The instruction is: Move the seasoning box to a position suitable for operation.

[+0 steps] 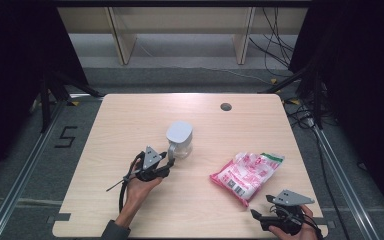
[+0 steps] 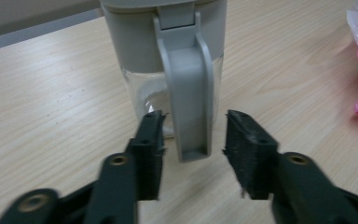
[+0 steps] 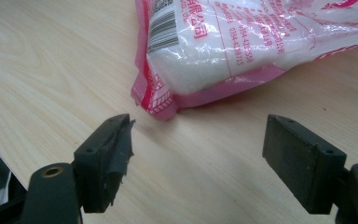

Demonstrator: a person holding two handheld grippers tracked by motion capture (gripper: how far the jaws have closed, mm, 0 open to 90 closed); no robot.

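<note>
Spanning most of the high view, a light wood surface (image 1: 130, 120) carries everything, with a small dark round hole (image 1: 225, 106) near its far edge. Next in size: pink-and-white bag (image 1: 246, 175) lying flat on the right part of the surface, barcode end toward the person; right gripper view shows white grains inside through clear plastic. Jug (image 1: 179, 139) stands upright near the middle, well apart from the bag, grey lid on top, clear body below, grey handle (image 2: 189, 88) facing the left gripper.

Left gripper (image 1: 170, 161) sits level just beside the jug, held in the person's left hand (image 1: 139, 186). In the left gripper view its jaws stand about half open, one on each side of the handle's lower end, with a gap showing on both sides; pads not pressing, nothing gripped.

Right gripper (image 1: 261, 206) is at the near right edge of the surface, in the right hand (image 1: 305, 231), pointing at the bag's near corner. Its jaws are wide open and hold nothing; bag corner lies just ahead of the tips, not between them, not touching.
</note>
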